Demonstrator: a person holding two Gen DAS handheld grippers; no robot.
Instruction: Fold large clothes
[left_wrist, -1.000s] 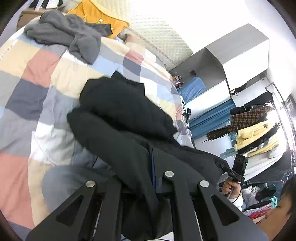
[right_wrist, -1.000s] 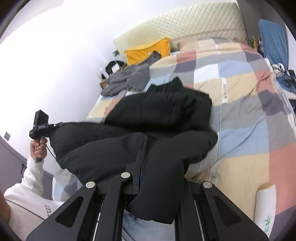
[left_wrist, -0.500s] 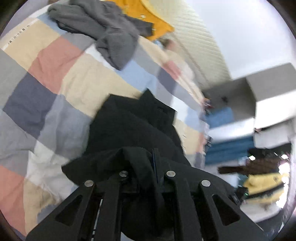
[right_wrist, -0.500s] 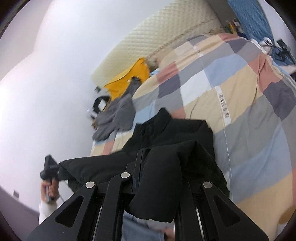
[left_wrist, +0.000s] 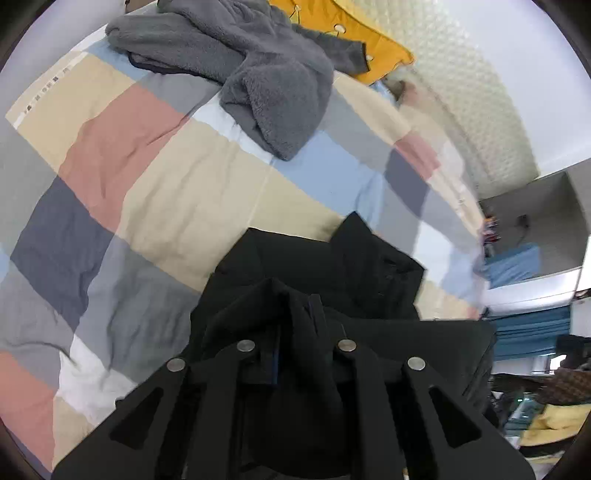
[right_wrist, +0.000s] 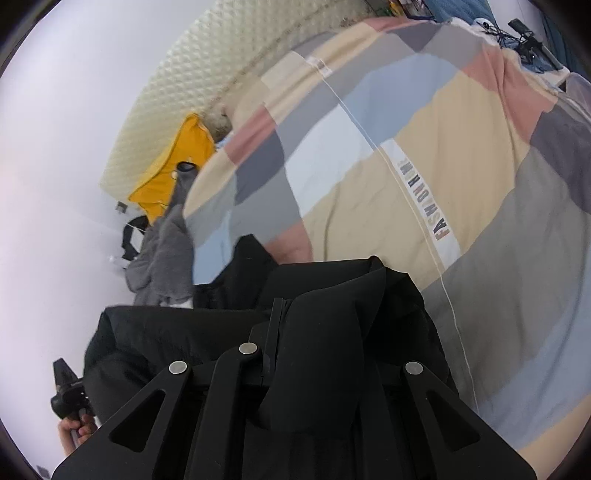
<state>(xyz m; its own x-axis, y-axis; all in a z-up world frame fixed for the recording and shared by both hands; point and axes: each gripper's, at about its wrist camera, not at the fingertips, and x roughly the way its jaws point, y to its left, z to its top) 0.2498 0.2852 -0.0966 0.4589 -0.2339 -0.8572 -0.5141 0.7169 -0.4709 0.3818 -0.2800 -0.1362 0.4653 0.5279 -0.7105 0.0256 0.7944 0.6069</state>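
My right gripper (right_wrist: 273, 317) is clamped on the black jacket (left_wrist: 332, 273) over the checked duvet (left_wrist: 177, 192). My left gripper (left_wrist: 312, 314) also pinches its fabric, jaws just easing apart. A grey fleece (left_wrist: 258, 74) lies beyond the jacket.

Bed with patchwork check quilt (left_wrist: 192, 199), cream quilted headboard (left_wrist: 476, 110), white wall (right_wrist: 74, 129), grey wardrobe niche (left_wrist: 546, 221).

Each gripper (left_wrist: 291, 332) is matte black, with flat angular plates and triangular cut-outs. Four round silver screws sit across its linkage. One finger (left_wrist: 274, 363) shows a blue edge.
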